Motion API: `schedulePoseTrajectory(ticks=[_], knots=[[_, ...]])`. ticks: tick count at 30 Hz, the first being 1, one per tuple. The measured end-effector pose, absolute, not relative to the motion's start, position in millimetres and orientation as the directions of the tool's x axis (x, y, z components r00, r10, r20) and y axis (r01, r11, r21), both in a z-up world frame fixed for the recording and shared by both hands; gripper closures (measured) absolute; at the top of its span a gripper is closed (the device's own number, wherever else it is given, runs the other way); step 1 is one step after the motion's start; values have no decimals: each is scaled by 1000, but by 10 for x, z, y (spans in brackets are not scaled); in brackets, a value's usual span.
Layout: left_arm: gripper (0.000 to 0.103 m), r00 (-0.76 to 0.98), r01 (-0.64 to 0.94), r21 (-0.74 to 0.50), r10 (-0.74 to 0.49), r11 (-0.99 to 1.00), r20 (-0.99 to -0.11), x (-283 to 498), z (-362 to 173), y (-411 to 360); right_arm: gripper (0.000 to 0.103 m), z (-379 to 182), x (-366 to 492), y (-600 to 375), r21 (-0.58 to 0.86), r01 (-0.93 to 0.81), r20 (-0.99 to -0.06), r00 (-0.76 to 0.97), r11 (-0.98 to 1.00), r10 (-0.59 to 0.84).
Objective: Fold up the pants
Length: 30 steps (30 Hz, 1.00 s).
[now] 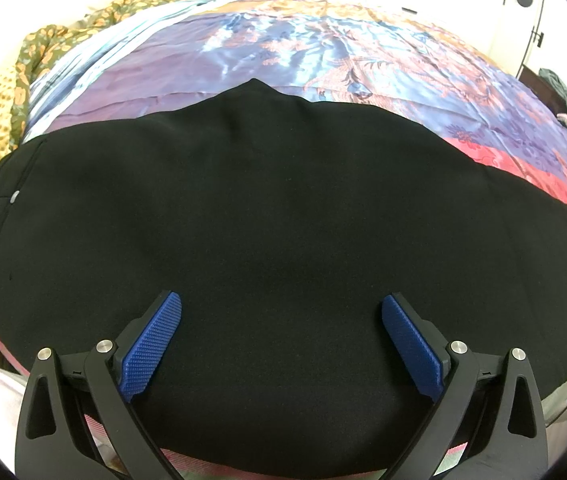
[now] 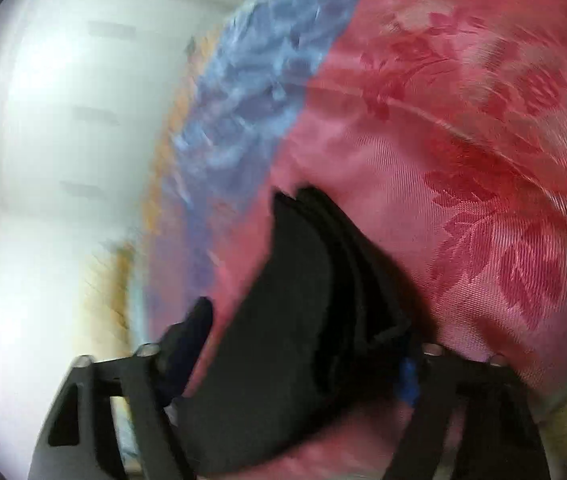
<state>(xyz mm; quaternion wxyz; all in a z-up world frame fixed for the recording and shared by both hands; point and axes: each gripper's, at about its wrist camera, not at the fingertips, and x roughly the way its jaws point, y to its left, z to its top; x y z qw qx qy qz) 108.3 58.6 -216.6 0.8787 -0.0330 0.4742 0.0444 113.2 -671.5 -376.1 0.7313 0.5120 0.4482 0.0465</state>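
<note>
**Grippers and pants on bed**

Left gripper (image 1: pixel 281 320) hovers spread apart over black pants (image 1: pixel 283 208). Pants lie flat on a floral bedspread (image 1: pixel 323 48), long axis left-right, crotch point away from the camera. Right gripper (image 2: pixel 303 344) is blurred; fabric sits between its fingers, grip unclear. White wall behind.

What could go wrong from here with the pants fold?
1. The left gripper hovers open over the black pants and grips nothing, so that side may lag or bunch.
2. The right wrist view is motion-blurred; the right gripper has stacked pant layers between its fingers, and some could slip out.
3. The satin bedspread looks slick, so the pants may slide.
</note>
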Motion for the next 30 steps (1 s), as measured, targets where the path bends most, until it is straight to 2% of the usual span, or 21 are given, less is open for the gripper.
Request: schedulePoseTrajectory(ticks=[2, 5, 12, 18, 20, 24, 26, 29, 30], knots=[[2, 545, -109, -17, 46, 994, -837, 1083, -2162, 590, 92, -3753, 1202, -6645, 745, 405, -663, 541, 530, 518], [2, 538, -107, -24, 38, 994, -842, 1084, -2147, 596, 93, -3632, 1202, -6574, 740, 389, -664, 553, 548, 504], [3, 543, -133, -131, -39, 982, -839, 1068, -2027, 681, 93, -3003, 1069, -5974, 932, 171, -351, 648, 320, 676], [3, 564, -173, -278, -136, 945, -814, 1034, -1921, 918, 93, -2791, 1224, -4822, 991, 67, -134, 585, 117, 800], [3, 574, -188, -305, -147, 934, -805, 1016, -1887, 1001, 93, -2810, 1300, -4299, 996, 55, -92, 541, 74, 836], [3, 592, -221, -360, -169, 907, -788, 986, -1861, 1194, 93, -2879, 1446, -3339, 990, 30, -138, 466, 141, 874], [4, 599, -225, -392, -191, 892, -778, 983, -1864, 1251, 93, -2889, 1474, -2821, 963, -17, -236, 426, 269, 873], [4, 601, -221, -397, -196, 891, -775, 971, -1850, 1259, 93, -2920, 1448, -2163, 915, -119, -326, 349, 386, 879], [4, 606, -218, -395, -194, 892, -772, 966, -1827, 1260, 87, -2926, 1424, -1953, 885, -169, -367, 321, 434, 873]])
